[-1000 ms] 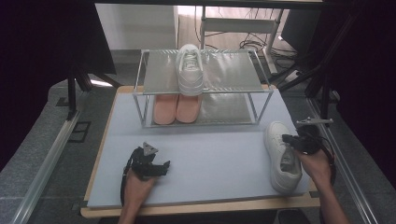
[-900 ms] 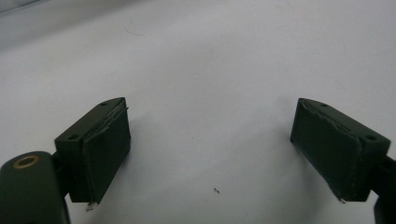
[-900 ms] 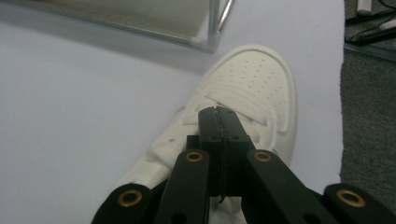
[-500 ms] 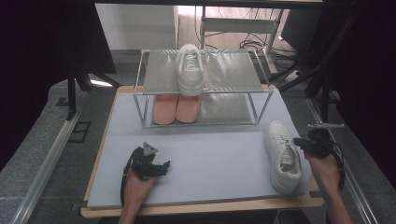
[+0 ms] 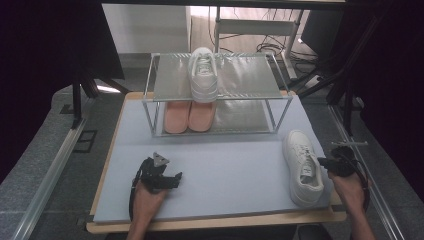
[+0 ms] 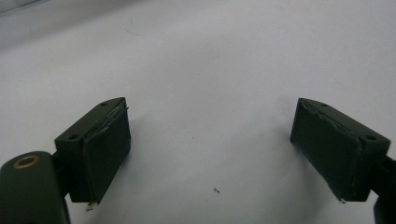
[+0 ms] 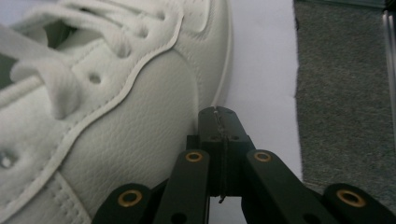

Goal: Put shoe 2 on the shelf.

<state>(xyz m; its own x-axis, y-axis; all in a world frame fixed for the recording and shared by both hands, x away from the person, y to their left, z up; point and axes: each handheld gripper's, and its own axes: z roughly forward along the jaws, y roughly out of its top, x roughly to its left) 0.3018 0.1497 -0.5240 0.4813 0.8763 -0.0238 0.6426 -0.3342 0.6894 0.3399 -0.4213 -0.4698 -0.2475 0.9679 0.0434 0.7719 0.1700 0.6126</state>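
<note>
Grey surface [image 5: 220, 165] bearing a 2-tier rack [image 5: 220, 95]: 1 white shoe [image 5: 203, 74] shelved; its mate [image 5: 303, 167] waits right of the rack. Right tongs [image 7: 219, 122] closed, empty, beside it; left tongs [image 6: 210, 149] open, idle.

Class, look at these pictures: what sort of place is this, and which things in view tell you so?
Probably a lab or workshop test bench: a padded table with a two-tier metal shoe rack, hand-held tongs, and cables on the floor behind.
</note>
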